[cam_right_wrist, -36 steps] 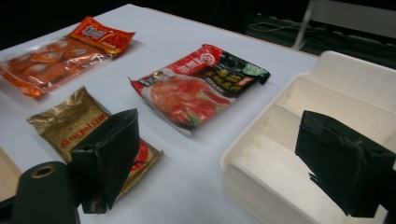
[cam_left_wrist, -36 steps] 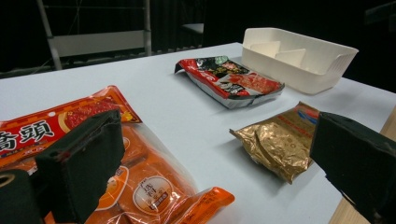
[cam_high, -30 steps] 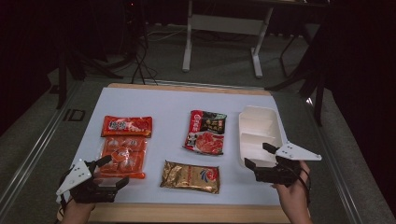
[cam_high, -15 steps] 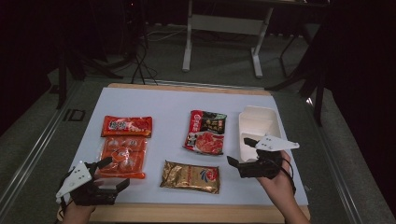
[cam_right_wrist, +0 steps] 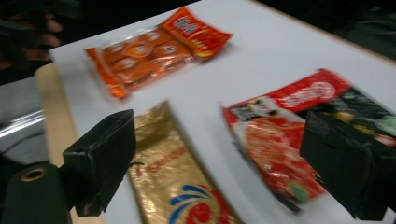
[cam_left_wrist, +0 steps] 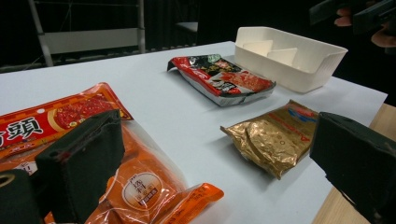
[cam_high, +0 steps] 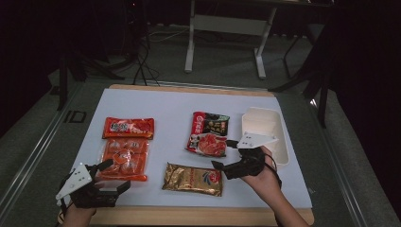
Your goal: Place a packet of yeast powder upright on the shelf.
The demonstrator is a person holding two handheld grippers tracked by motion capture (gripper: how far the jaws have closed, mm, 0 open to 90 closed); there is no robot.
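Observation:
Several food packets lie on a white table sheet [cam_high: 170,106]. At the left are a red packet [cam_high: 128,127] and an orange packet [cam_high: 124,158]; in the middle are a gold packet [cam_high: 193,178] and a red-and-black packet [cam_high: 208,134]. My left gripper [cam_high: 117,174] stands open at the front left, by the orange packet's near corner, with nothing between its jaws. My right gripper [cam_high: 222,152] is open, hovering between the gold packet [cam_right_wrist: 177,186] and the red-and-black packet [cam_right_wrist: 280,140], and holds nothing. The left gripper view has the orange packet [cam_left_wrist: 140,186] close by and the gold packet [cam_left_wrist: 275,137] farther off.
A white divided tray [cam_high: 279,142] sits at the right of the sheet, just beyond my right hand. The wooden table edge [cam_high: 189,215] runs along the front. A metal stand [cam_high: 227,23] and cables are on the floor behind the table.
My right gripper has moved left and forward from beside the white tray to above the gap between the gold and red-and-black packets. The left gripper has barely moved.

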